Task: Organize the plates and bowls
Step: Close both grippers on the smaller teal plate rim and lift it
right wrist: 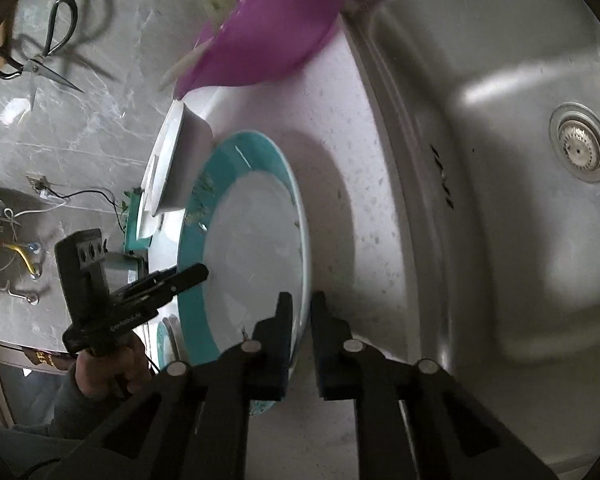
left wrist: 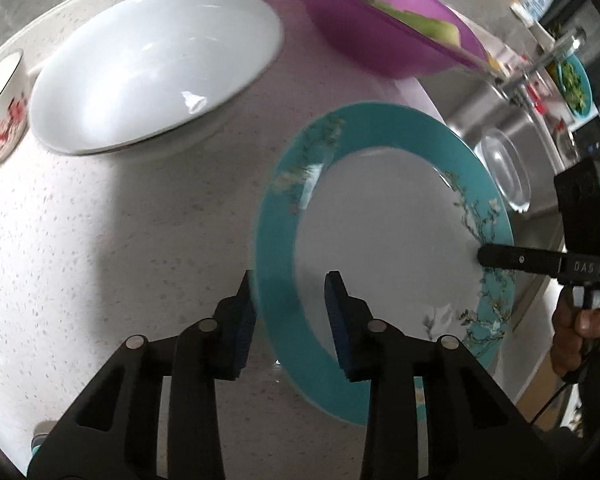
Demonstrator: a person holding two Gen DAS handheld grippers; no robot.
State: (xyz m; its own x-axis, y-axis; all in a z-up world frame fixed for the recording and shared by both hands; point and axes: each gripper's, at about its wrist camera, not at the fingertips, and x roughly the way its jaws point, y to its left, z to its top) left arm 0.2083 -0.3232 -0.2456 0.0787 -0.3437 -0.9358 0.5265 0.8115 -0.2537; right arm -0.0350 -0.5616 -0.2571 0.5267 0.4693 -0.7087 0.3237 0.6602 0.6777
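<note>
- The left tool [left wrist: 290, 300] is seen with its two blue-padded fingers straddling the near rim of the round teal-rimmed white plate with a blossom pattern [left wrist: 384, 248]; the rim lies between the pads, but a firm clamp cannot be confirmed, since a gap shows at the inner pad.
- The right tool [right wrist: 300, 312] is closed down onto the opposite edge of the same plate [right wrist: 256, 248], the rim being pinched between its pads.
- At far left on the speckled pale counter [left wrist: 120, 220] a small white cup with a red flower print [left wrist: 2, 108] is seen, then a large white ceramic bowl [left wrist: 156, 68], then a translucent purple plastic bowl [left wrist: 384, 28], all standing separately.
- The plate rests beside the stainless steel sink [right wrist: 500, 200], just clear of the white bowl.
- Progress is judged early: nothing is seen stacked yet, and the plate is only being taken up from both sides.
- Being round, the plate has no long axis; its face is turned upward and appears slightly tilted.
</note>
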